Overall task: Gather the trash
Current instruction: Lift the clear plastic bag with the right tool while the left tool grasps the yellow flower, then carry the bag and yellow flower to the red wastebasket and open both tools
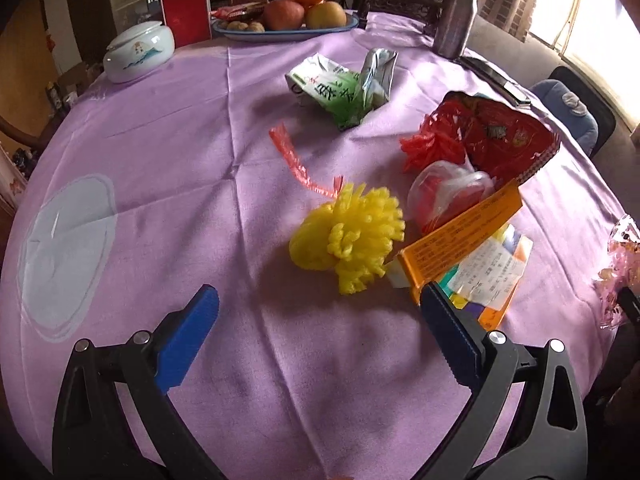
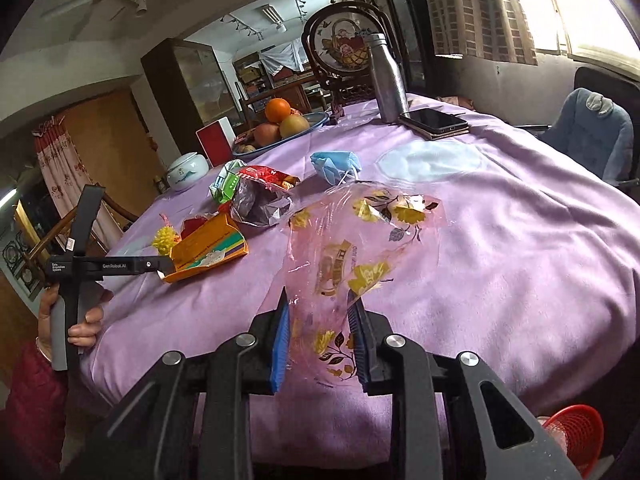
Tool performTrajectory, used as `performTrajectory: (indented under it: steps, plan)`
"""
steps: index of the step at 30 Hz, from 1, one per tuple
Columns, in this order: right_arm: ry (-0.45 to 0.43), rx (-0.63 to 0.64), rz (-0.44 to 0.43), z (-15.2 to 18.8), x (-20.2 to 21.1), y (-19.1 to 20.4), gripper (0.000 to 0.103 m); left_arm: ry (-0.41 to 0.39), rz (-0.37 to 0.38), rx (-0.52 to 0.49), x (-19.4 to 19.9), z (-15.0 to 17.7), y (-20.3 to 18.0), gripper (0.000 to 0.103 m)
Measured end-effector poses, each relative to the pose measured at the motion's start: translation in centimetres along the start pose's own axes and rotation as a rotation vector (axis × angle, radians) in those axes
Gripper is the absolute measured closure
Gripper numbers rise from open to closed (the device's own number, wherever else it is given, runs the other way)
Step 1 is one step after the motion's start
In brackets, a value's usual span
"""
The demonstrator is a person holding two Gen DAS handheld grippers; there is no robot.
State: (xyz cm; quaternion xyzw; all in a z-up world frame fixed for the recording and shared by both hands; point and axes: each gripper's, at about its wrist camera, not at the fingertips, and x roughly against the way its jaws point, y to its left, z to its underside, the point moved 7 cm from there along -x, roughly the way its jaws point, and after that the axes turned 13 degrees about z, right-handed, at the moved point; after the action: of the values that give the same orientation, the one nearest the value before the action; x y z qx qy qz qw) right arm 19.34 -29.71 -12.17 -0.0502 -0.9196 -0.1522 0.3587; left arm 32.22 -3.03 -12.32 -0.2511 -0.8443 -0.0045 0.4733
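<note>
— Purple cloth covers the round counter point(image 2: 520, 240); where's the trash?
— My right gripper point(image 2: 320, 312) is clamped on the clear pink flowered plastic wrapper point(image 2: 360, 248) at lower centre. My left gripper point(image 1: 320, 300) gapes empty beside the yellow foam fruit net point(image 1: 348, 236) and orange cardboard box point(image 1: 460, 240).

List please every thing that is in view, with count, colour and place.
Tablecloth: one, lilac, over table.
Yellow net: one, centre.
Orange box: one, beside net.
Red wrapper: one, behind box.
Green packet: one, farther back.
Face mask: one, blue, mid-table.
Clear flowered bag: one, pinkish, between right gripper's pads.
Fruit plate: one, blue, far edge.
Bottle: one, steel, far edge.
Phone: one, dark, beside bottle.
Left gripper: open.
Right gripper: closed on bag.
</note>
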Motion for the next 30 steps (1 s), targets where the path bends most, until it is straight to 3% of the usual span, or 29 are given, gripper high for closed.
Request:
performTrajectory:
  steps: [2, 4, 7, 9, 10, 11, 12, 20, 25, 30]
  plan:
    - [-0.002, -0.006, -0.011, -0.1, 0.2, 0.0, 0.075, -0.033, 0.016, 0.03, 0.4, -1.1, -0.1, 0.007]
    - [-0.007, -0.01, -0.019, -0.2, 0.4, 0.0, 0.075, -0.054, 0.083, 0.093, 0.3, -2.2, -0.1, 0.007]
    - [-0.014, -0.021, -0.021, -0.1, 0.8, -0.1, 0.076, -0.034, 0.084, 0.141, -1.1, -2.9, 0.2, 0.01]
    - [-0.019, -0.031, -0.02, 0.0, 1.1, -0.4, 0.079, -0.01, 0.078, 0.166, -2.3, -2.6, 0.7, 0.033]
    - [-0.025, -0.038, -0.017, 0.0, 1.4, -0.7, 0.08, -0.031, 0.057, 0.159, -2.0, -2.6, 0.8, 0.037]
    - [-0.03, -0.044, -0.017, 0.0, 1.6, -1.0, 0.081, -0.037, 0.058, 0.153, -1.8, -2.4, 0.7, 0.05]
    - [-0.033, -0.05, -0.016, -0.1, 1.9, -1.2, 0.081, -0.036, 0.074, 0.153, -1.6, -2.3, 0.6, 0.058]
    - [-0.08, -0.104, -0.025, -0.5, 4.4, -2.9, 0.085, -0.183, 0.098, 0.088, 5.4, -1.9, -1.4, 0.059]
    - [-0.105, -0.125, -0.024, 0.0, 6.0, -3.9, 0.088, -0.226, 0.118, -0.005, 8.7, -1.1, -5.6, 0.059]
    - [-0.136, -0.142, 0.0, 1.3, 8.8, -5.9, 0.088, -0.24, 0.192, -0.103, 9.9, 0.0, -11.7, 0.059]
